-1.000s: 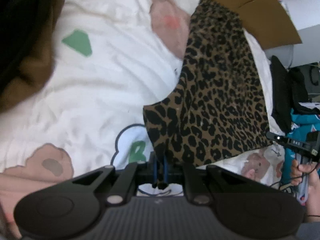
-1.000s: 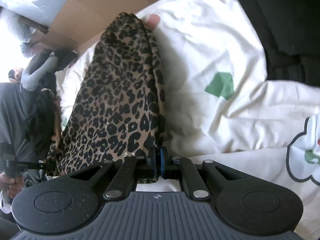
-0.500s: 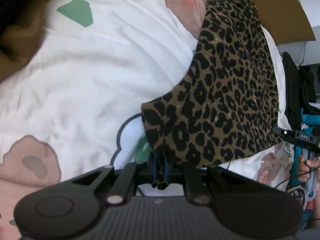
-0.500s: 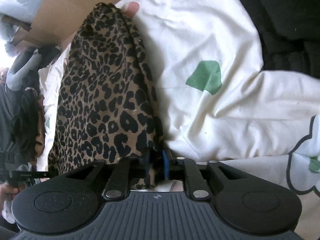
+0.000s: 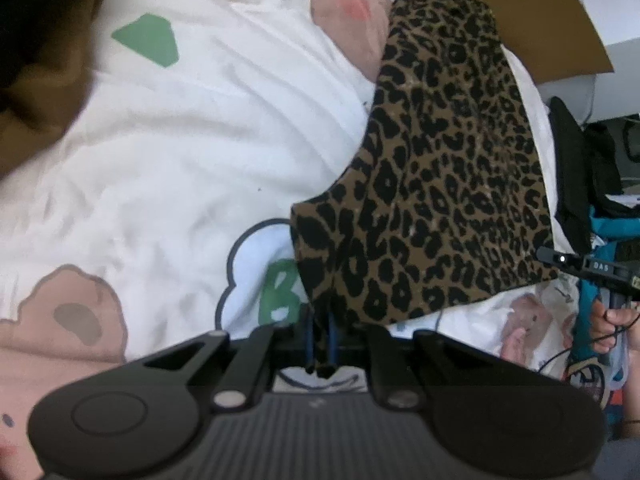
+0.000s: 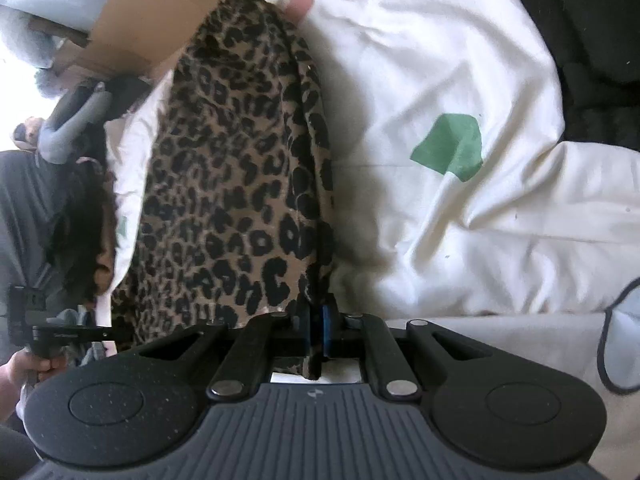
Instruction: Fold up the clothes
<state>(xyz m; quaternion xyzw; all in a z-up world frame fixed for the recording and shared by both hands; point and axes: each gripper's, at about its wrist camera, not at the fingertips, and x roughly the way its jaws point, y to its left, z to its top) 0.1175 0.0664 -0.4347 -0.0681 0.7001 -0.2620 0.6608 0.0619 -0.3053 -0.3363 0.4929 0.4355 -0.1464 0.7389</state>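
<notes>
**Both grippers pinch a leopard-print garment over the bed**

Left gripper [image 5: 320, 344], in its own view, is clenched on a corner of the garment [image 5: 444, 184]; a tuck of leopard cloth runs down between the blue pads. From that corner the cloth spreads away up the frame, lying over the white printed sheet [image 5: 192, 152] of the bed. A cardboard box [image 5: 544, 20] sits beyond its far end, dark clothes [image 5: 572, 160] lie just beside its right edge, and the other hand [image 5: 612, 320] shows at the right border with its handle.

Right gripper [image 6: 316, 340], in its view, has just opened and closed again, and it now clamps a gathered edge of the garment [image 6: 236, 168], with cloth bunched between the pads. The garment drapes away toward the box [image 6: 132, 24], sagging in soft folds and casting a shadow on the sheet [image 6: 440, 80]. A black pile [image 6: 592, 32] sits at the upper right.

Judged from the drape, the fabric is light, limp and thin: it will slump wherever it is unsupported and could slip from a shallow pinch. Corners and the hem are the best holds, taken deep between the pads, with both ends kept taut so the fold lands flat.
</notes>
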